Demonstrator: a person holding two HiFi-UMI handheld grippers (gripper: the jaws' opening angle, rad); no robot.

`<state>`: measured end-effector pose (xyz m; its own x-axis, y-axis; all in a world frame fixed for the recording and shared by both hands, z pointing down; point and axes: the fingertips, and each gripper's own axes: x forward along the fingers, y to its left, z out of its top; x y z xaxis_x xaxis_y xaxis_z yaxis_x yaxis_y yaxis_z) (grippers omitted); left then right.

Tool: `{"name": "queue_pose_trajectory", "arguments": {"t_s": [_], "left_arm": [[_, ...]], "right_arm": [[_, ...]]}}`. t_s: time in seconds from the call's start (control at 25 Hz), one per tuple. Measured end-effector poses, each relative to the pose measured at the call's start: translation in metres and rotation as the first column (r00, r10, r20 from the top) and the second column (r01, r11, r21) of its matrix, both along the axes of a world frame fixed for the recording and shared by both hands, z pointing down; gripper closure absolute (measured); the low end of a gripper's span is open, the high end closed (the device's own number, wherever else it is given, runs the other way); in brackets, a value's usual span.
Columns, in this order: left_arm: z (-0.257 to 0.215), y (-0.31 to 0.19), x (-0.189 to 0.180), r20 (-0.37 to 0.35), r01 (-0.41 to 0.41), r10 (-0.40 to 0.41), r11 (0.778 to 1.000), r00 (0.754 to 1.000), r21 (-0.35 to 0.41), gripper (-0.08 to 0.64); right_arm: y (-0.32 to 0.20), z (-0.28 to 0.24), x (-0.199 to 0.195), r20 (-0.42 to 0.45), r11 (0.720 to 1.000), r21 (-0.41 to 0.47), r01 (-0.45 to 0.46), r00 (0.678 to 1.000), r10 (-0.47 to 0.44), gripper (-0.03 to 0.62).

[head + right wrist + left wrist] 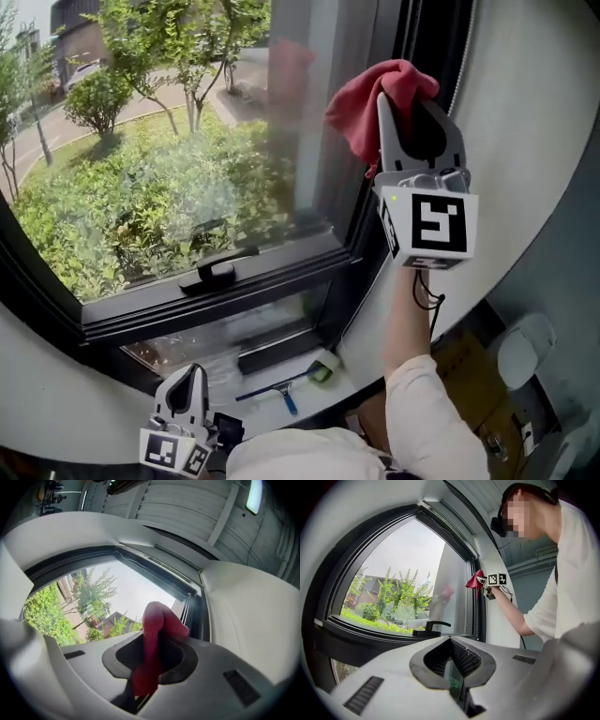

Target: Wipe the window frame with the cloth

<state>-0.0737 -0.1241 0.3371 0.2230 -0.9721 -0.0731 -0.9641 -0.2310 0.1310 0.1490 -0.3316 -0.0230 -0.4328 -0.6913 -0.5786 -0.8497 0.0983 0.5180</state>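
The right tongs (410, 101) were clamped on the cloth (370, 103) at 1 o'clock, by the frame (361, 239)'s right upright. The left tongs (187, 380) hung together, empty, at 7 o'clock. Wiping seemed in hand; the next move called for dragging the cloth down the upright with steady pressure.

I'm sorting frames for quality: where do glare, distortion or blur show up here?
Head view: the pane carries a faint reflection of the red cloth and a hazy smear. Left gripper view: heavy fisheye, dark corners, white sky. Right gripper view: same bending; the cloth sits close and soft.
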Motion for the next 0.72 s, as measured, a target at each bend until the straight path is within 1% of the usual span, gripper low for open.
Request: {"name": "queue_pose_trajectory", "arguments": {"t_s": [0.16,0.24,0.36,0.48,0.64,0.72], "left_arm": [[-0.01,-0.013,-0.002,-0.019,-0.05,0.05,0.998,0.999,0.028,0.551],[-0.016,-0.018,-0.002,-0.038,-0.074,0.075,0.996,0.996,0.039,0.552],[-0.02,-0.024,-0.003,-0.038,-0.111,0.113,0.993,0.993,0.045,0.552],[-0.02,-0.03,-0.006,-0.042,-0.133,0.135,0.99,0.99,0.05,0.552],[-0.021,-0.036,-0.008,-0.052,-0.157,0.159,0.986,0.986,0.05,0.552],[-0.022,-0.038,-0.008,-0.057,-0.165,0.168,0.985,0.984,0.051,0.552]], "right_arm": [[-0.02,-0.049,0.01,0.033,0.998,0.035,-0.06,0.998,0.059,0.508],[-0.028,-0.066,0.014,0.044,0.995,0.049,-0.081,0.996,0.079,0.508],[-0.04,-0.087,0.019,0.061,0.99,0.065,-0.122,0.991,0.118,0.508],[-0.053,-0.099,0.02,0.056,0.981,0.065,-0.181,0.982,0.178,0.508],[-0.067,-0.102,0.026,0.051,0.965,0.053,-0.259,0.965,0.256,0.508],[-0.068,-0.104,0.031,0.072,0.967,0.056,-0.25,0.967,0.246,0.508]]}}
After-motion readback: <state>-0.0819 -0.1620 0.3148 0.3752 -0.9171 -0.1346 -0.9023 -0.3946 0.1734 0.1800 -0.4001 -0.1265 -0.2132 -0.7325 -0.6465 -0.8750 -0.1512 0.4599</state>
